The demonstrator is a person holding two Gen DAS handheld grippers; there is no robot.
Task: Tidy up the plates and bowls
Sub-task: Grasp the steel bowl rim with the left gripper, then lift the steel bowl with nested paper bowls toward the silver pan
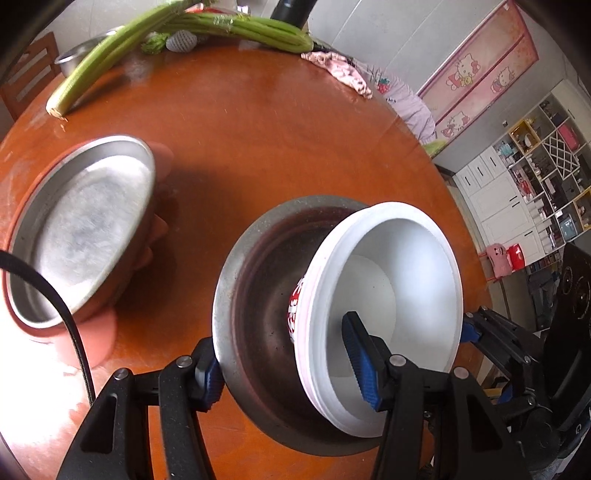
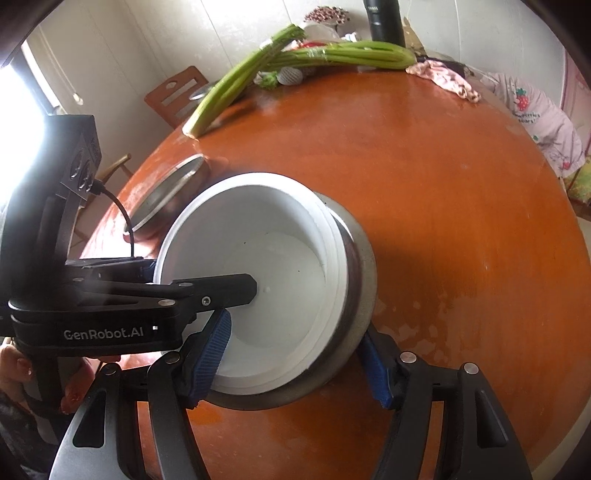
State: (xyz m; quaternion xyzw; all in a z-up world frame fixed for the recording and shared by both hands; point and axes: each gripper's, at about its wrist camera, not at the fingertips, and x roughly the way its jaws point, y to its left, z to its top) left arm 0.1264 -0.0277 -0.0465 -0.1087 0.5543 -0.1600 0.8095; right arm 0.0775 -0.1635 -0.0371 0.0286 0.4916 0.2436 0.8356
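Note:
A stack of white bowls [image 1: 391, 280] [image 2: 258, 266] leans tilted inside a steel bowl [image 1: 258, 302] [image 2: 364, 266] on the round orange table [image 1: 277, 129]. My left gripper [image 1: 282, 358] [image 2: 203, 277] straddles the near walls, one pad outside the steel rim and the other inside the white bowl. I see no pad pressing, so it is open. My right gripper [image 2: 293, 354] straddles the opposite side the same way, with its outer pad just off the steel bowl, also open. A second steel bowl [image 1: 85, 229] [image 2: 170, 192] sits in a red-orange bowl to the left.
Celery stalks [image 1: 221, 26] [image 2: 332, 55], a small steel dish [image 1: 74, 55], a pink cloth [image 1: 340, 66] and a black bottle [image 2: 384, 18] line the far edge. A wooden chair [image 2: 177, 96] stands behind the table. A person's hand [image 2: 14, 365] is at the lower left.

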